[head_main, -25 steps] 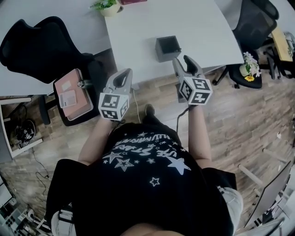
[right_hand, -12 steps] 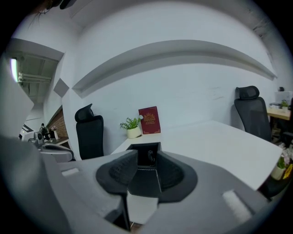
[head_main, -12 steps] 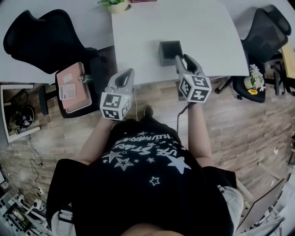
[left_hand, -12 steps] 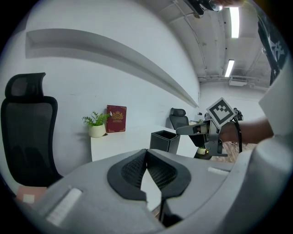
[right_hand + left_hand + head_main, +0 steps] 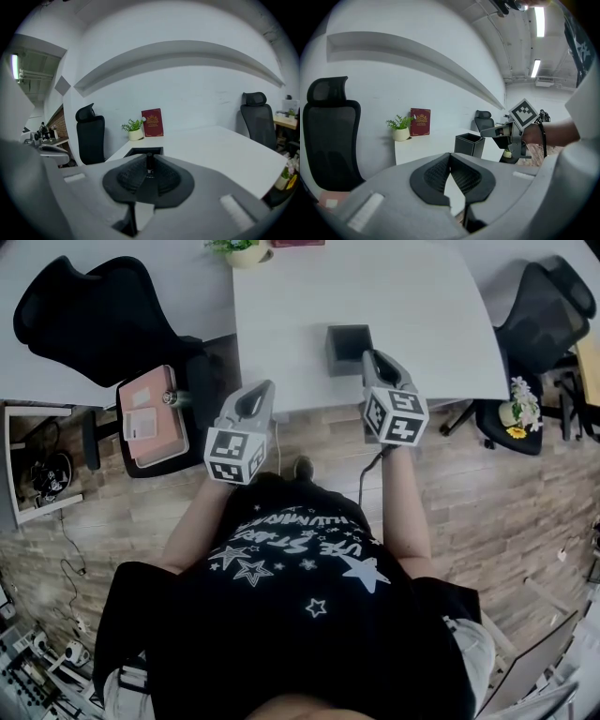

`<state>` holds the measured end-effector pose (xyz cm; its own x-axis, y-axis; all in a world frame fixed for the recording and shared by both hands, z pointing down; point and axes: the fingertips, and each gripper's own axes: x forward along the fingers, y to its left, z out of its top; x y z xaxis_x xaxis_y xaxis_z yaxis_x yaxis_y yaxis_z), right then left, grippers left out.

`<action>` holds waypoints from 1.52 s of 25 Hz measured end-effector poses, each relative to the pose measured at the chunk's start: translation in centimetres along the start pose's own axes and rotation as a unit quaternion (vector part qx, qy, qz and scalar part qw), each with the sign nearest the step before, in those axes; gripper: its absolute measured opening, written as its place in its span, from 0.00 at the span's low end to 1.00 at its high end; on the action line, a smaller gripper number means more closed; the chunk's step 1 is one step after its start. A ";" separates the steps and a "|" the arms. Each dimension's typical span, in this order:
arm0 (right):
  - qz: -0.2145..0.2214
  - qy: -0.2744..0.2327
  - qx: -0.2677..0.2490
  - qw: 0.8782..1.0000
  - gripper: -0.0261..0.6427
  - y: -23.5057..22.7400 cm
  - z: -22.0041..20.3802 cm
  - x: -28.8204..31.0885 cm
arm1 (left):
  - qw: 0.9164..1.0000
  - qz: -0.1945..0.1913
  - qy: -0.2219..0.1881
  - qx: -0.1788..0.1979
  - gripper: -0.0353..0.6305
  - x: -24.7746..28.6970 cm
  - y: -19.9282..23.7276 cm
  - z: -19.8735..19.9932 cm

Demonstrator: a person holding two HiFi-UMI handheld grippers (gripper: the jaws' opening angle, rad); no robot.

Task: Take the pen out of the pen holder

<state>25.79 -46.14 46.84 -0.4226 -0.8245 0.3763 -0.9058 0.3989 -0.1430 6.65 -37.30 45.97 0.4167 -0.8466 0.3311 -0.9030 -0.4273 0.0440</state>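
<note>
A black square pen holder (image 5: 348, 345) stands near the front edge of the white table (image 5: 422, 306). My right gripper (image 5: 373, 359) reaches over that edge, right beside the holder's near right corner. In the right gripper view its jaws have just been closing and now pinch a thin dark pen (image 5: 149, 161), whose end sticks up between the pads just in front of the holder (image 5: 145, 151). My left gripper (image 5: 259, 393) hangs at the table's front edge, left of the holder, with its pads (image 5: 436, 173) meeting at the tips and nothing between them.
A potted plant (image 5: 240, 249) and a red book (image 5: 298, 243) stand at the table's far edge. Black office chairs (image 5: 94, 320) (image 5: 548, 306) flank the table. A pink box (image 5: 150, 423) lies on the left chair's seat. Flowers (image 5: 518, 407) sit low at the right.
My right gripper has moved forward to the holder and its jaws have closed on the pen. The left gripper has stayed in place.
</note>
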 end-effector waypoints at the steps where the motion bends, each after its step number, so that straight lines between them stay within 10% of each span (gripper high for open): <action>1: 0.001 -0.003 -0.001 1.000 0.11 0.0 0.2 0.0 | 1.000 0.001 -0.001 0.002 0.07 0.0 0.2 0.0; 24: -0.075 -0.132 -0.010 0.988 0.10 5.5 10.4 -6.7 | 0.997 -0.075 -0.034 0.010 0.07 -4.1 4.3 1.4; 38: -0.188 -0.132 0.017 0.973 0.10 16.3 4.8 -16.1 | 0.984 -0.173 -0.026 0.021 0.07 -13.8 7.2 -2.5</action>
<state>17.69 -28.29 34.10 -0.0512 -0.9858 0.1597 -0.9966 0.0401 -0.0721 -5.89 -27.88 44.05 0.7049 -0.6618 0.2551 -0.7007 -0.7055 0.1059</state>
